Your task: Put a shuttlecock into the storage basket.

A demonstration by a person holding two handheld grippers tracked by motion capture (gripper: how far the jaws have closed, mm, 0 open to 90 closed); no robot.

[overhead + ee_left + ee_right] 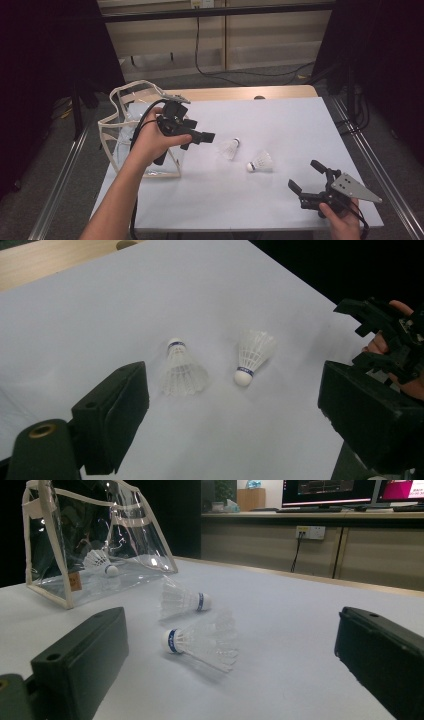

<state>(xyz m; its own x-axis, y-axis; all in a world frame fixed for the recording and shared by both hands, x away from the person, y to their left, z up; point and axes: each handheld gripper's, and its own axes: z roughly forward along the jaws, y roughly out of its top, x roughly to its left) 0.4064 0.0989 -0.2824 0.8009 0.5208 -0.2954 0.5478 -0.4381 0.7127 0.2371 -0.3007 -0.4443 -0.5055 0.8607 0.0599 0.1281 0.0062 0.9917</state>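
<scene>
Two shuttlecocks lie on their sides on the white tabletop, near each other but apart, between the two tongs. The left shuttlecock has its cork pointing away from the person; the right shuttlecock has its cork pointing left. The left tongs hang above the tabletop just left of the left shuttlecock, jaws spread wide and empty; in the left gripper view both shuttlecocks sit between and beyond its jaws. The right tongs are at the near right corner, well apart from the right shuttlecock, jaws also spread and empty. A clear bag stands at the left edge behind the left hand, with a third shuttlecock inside
</scene>
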